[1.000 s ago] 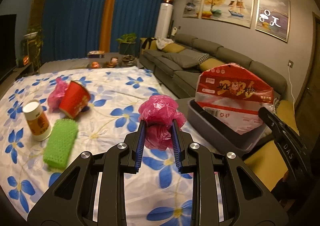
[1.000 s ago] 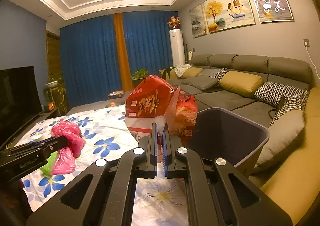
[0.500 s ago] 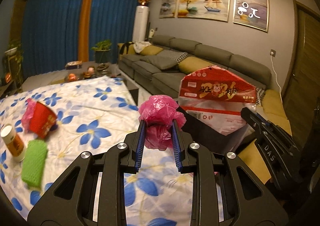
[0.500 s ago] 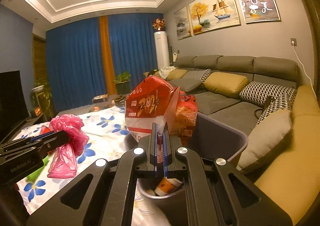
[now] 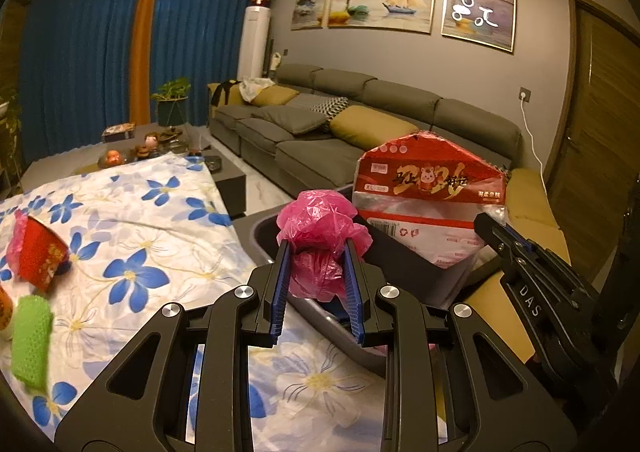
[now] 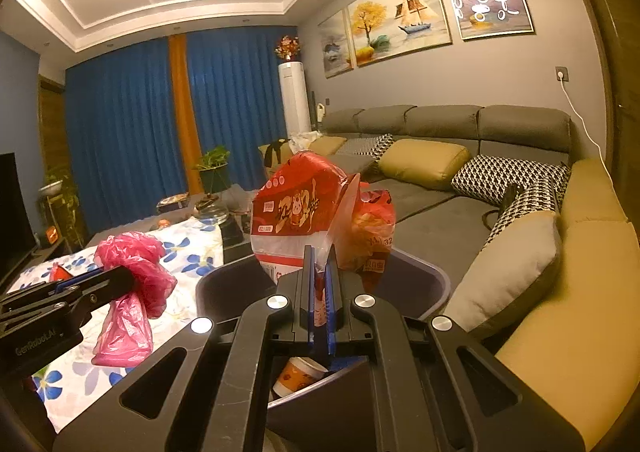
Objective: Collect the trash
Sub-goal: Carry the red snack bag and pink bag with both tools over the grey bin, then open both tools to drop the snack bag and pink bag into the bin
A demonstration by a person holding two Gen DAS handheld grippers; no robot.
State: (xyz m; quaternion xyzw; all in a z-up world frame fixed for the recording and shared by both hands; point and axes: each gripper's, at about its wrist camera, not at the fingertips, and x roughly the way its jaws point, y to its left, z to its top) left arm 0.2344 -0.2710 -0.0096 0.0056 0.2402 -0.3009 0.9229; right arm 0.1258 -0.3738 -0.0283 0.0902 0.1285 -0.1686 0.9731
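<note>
Left claw (image 5: 316, 252) grips pink bag (image 5: 320, 228) | bin (image 6: 420, 284) interior mostly hidden

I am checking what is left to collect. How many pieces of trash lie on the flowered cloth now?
3 seen: a red cup lying tipped near the left edge, a green mesh sleeve below it, and a can cut off by the left edge. More may be hidden.
</note>
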